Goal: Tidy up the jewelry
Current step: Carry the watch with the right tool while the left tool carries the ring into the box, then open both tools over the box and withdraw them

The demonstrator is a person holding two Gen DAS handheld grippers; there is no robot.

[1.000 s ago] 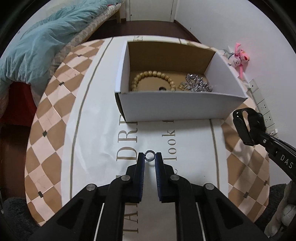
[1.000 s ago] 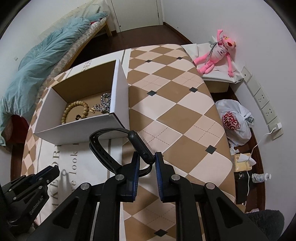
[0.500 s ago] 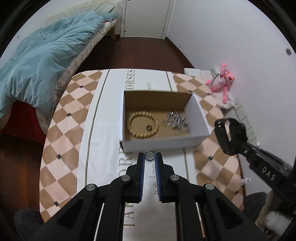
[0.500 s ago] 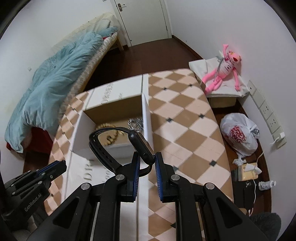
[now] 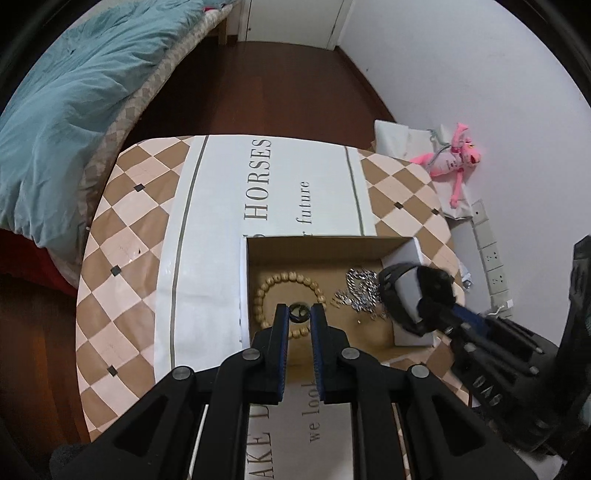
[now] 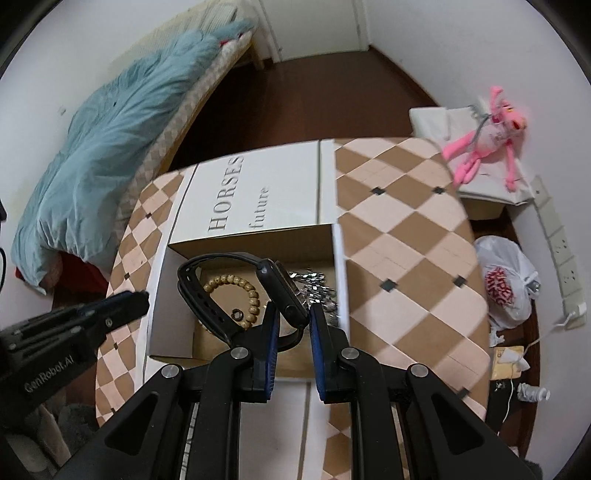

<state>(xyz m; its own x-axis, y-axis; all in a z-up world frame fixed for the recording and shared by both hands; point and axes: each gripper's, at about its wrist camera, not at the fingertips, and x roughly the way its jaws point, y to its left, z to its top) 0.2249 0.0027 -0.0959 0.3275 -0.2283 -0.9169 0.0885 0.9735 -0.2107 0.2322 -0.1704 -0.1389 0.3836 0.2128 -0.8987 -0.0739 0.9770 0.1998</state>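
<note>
Background: bed with a rumpled teal duvet (image 5: 70,103) along the left wall, dark wood floor (image 5: 258,85) running up to a white door (image 6: 314,26) at the far end. Desk has a tan-and-cream checkered cloth (image 6: 406,236) with a white printed runner (image 5: 280,184) down the middle reading "HORSES" and "future". Right side, by the white wall: pink plush toy (image 6: 484,140) lying on a white bag on a low box, white plastic bag with red print (image 6: 506,280) on the floor, power strip (image 5: 491,258) along the wall base.
</note>
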